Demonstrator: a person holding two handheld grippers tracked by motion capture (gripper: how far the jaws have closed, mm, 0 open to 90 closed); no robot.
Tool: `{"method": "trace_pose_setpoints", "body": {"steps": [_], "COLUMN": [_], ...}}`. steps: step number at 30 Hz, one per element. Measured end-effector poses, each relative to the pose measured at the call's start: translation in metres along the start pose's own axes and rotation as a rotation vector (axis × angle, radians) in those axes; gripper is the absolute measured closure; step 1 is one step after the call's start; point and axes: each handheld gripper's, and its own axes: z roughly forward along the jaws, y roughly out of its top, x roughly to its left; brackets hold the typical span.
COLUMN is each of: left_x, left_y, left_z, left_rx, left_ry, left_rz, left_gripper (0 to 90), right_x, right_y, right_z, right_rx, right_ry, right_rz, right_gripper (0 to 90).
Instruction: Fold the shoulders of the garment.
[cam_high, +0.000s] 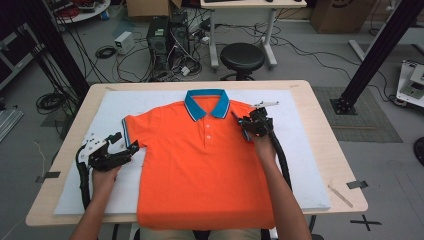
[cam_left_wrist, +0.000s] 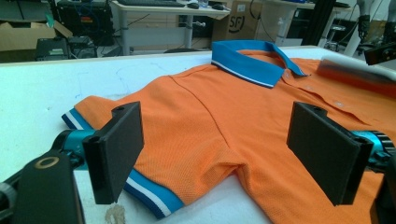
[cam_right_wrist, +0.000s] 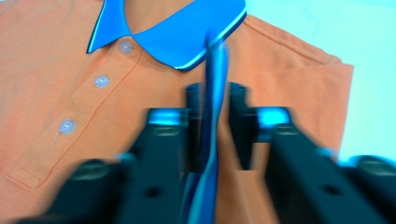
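High view: orange polo shirt (cam_high: 200, 165) spread flat on a white mat (cam_high: 310, 165) over the worktop (cam_high: 340, 170), blue collar (cam_high: 206, 103) at twelve o'clock, hem hanging over the near edge at six; left claw (cam_high: 126, 143) at nine o'clock of the shirt, just beside the left sleeve with its blue cuff (cam_high: 125, 130), jaws apart and holding nothing; right claw (cam_high: 248, 124) at two o'clock, down on the shirt's shoulder beside the collar, folded blue-edged cloth bunched there; black stool (cam_high: 242, 56) on the floor beyond the worktop at twelve.

Left gripper view: black jaws spread wide, released, nothing between the pads; sleeve and striped cuff (cam_left_wrist: 149, 196) lying below and between them; collar (cam_left_wrist: 252, 63) toward one o'clock.

Right gripper view: blurred; jaws narrowed around a raised strip of blue cuff (cam_right_wrist: 211, 135) with white edging standing between them; pressing or merely close, cannot tell; collar (cam_right_wrist: 173, 32) at twelve, three white buttons (cam_right_wrist: 101, 81) toward ten.
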Motion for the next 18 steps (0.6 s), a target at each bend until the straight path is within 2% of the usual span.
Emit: {"method": "trace_pose_setpoints", "body": {"steps": [1, 2, 3, 5, 6, 7, 8, 9, 11, 12, 13, 14, 17, 18], "left_x": [0.0, 0.0, 0.0, 0.0, 0.0, 0.0, 0.0, 0.0, 0.0, 0.0, 0.0, 0.0, 0.0, 0.0], "left_y": [0.0, 0.0, 0.0, 0.0, 0.0, 0.0, 0.0, 0.0, 0.0, 0.0, 0.0, 0.0, 0.0, 0.0], "left_z": [0.0, 0.0, 0.0, 0.0, 0.0, 0.0, 0.0, 0.0, 0.0, 0.0, 0.0, 0.0, 0.0, 0.0], "left_rx": [0.0, 0.0, 0.0, -0.001, 0.0, 0.0, 0.0, 0.0, 0.001, 0.0, 0.0, 0.001, 0.0, 0.001], "left_ry": [0.0, 0.0, 0.0, 0.002, 0.002, 0.002, 0.002, 0.003, 0.002, 0.002, 0.002, 0.002, 0.001, 0.002], "left_rz": [0.0, 0.001, 0.001, 0.001, 0.002, 0.002, 0.002, 0.002, 0.003, 0.001, 0.001, -0.001, -0.003, -0.003], "left_gripper": [18.9, 18.8, 18.8, 18.9, 18.8, 18.8, 18.9, 18.9, 18.8, 18.9, 18.8, 18.9, 18.9, 18.8], "right_x": [0.0, 0.002, 0.002, 0.003, 0.006, 0.006, 0.011, 0.011, 0.015, 0.015, 0.015, 0.016, 0.015, 0.011], "right_y": [-0.001, -0.004, -0.005, -0.006, -0.008, -0.008, -0.01, -0.01, -0.011, -0.011, -0.011, -0.01, -0.009, -0.008], "right_z": [0.001, 0.001, 0.001, 0.003, 0.008, 0.008, 0.013, 0.013, 0.019, 0.021, 0.021, 0.021, 0.02, 0.017], "right_rx": [0.019, 0.051, 0.07, 0.091, 0.136, 0.136, 0.162, 0.162, 0.18, 0.173, 0.173, 0.17, 0.16, 0.11], "right_ry": [-0.005, -0.039, -0.047, -0.044, -0.015, -0.015, -0.036, -0.036, -0.074, -0.098, -0.098, -0.111, -0.096, -0.021], "right_rz": [-0.011, -0.048, -0.065, -0.08, -0.093, -0.093, -0.134, -0.134, -0.159, -0.178, -0.178, -0.201, -0.184, -0.118], "right_gripper": [64.1, 64.2, 64.1, 63.3, 61.8, 61.8, 63.1, 63.1, 71.7, 82.2, 82.2, 86.7, 87.5, 87.4]}}
